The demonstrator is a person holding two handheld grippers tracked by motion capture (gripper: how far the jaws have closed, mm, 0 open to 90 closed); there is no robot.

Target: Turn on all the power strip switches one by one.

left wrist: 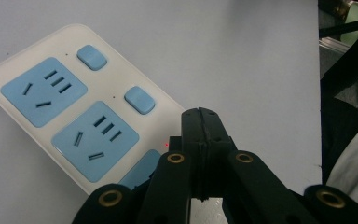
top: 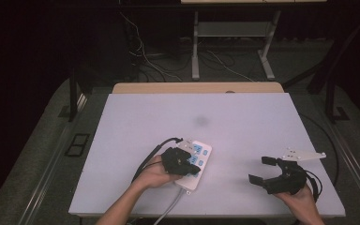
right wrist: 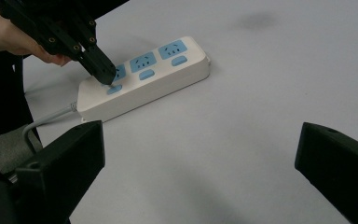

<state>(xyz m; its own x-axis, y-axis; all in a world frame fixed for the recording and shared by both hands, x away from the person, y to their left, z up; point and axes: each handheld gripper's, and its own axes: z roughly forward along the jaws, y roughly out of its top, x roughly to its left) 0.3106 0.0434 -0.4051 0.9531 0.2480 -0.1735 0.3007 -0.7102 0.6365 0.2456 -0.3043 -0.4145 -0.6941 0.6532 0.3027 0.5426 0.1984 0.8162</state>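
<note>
A white power strip (top: 202, 151) with blue sockets and blue switch buttons lies left of the table's middle. It also lies under the jaws in the left gripper view (left wrist: 74, 107) and at the upper left of the right gripper view (right wrist: 149, 74). My left gripper (top: 195, 169) is shut with nothing between its jaws. Its tip (left wrist: 200, 114) (right wrist: 103, 72) rests on the strip at the socket and switch nearest the cable, hiding part of them. A small red light (left wrist: 166, 144) glows beside the tip. My right gripper (top: 259, 169) (right wrist: 200, 140) stands open above bare table, well to the strip's right.
The strip's grey cable (top: 168, 208) (right wrist: 46, 121) runs off the table's near edge. The white tabletop (top: 243, 117) bears a faint dark smudge (top: 201, 121) beyond the strip. Loose cables and white desk legs (top: 195, 51) stand on the floor past the far edge.
</note>
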